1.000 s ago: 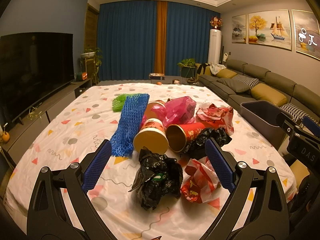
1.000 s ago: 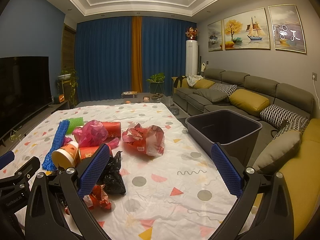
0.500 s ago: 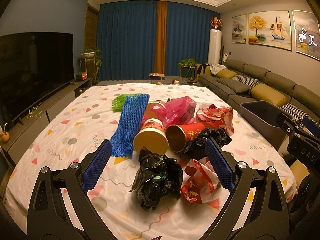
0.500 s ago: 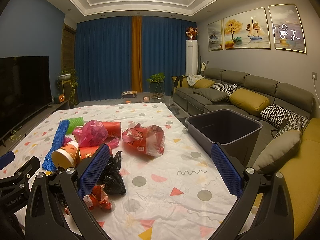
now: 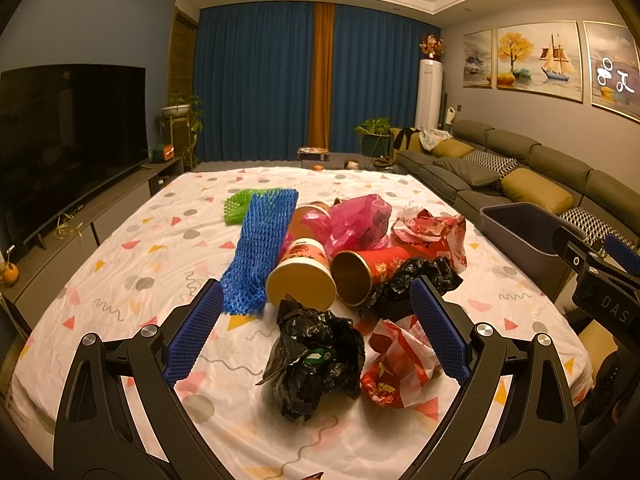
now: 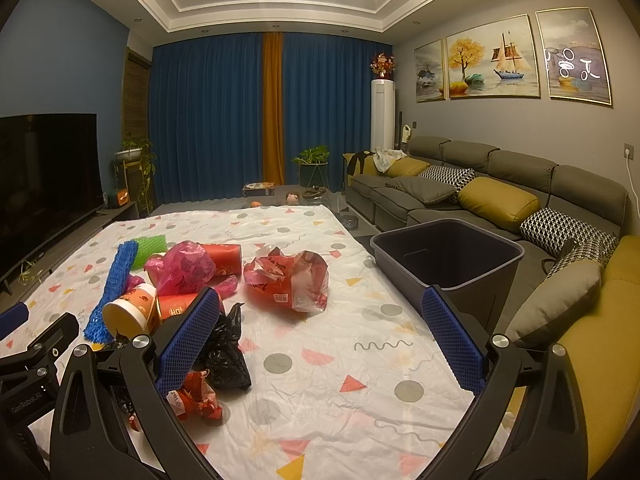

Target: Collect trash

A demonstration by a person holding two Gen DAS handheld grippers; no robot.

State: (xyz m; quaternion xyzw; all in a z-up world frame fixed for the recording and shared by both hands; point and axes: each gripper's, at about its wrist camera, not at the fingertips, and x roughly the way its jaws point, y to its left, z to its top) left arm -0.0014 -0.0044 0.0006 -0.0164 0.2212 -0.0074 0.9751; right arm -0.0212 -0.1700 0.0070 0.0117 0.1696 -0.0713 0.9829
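A heap of trash lies on the patterned tablecloth (image 5: 132, 264). Nearest my left gripper (image 5: 316, 304) is a crumpled black bag (image 5: 316, 356), with a red-and-white wrapper (image 5: 400, 364) to its right. Behind them lie a paper cup (image 5: 302, 276), a red cup (image 5: 368, 270), a second black bag (image 5: 412, 280), blue foam net (image 5: 260, 244), a pink bag (image 5: 352, 220) and a red bag (image 5: 432, 232). The left gripper is open and empty. My right gripper (image 6: 320, 320) is open and empty above the cloth, with the red bag (image 6: 292, 278) ahead of it.
A dark grey bin (image 6: 448, 256) stands off the table's right edge, also in the left wrist view (image 5: 524, 228). A sofa (image 6: 500, 200) runs along the right wall. A TV (image 5: 68, 128) on a low cabinet is at the left. Green net (image 5: 240, 204) lies farther back.
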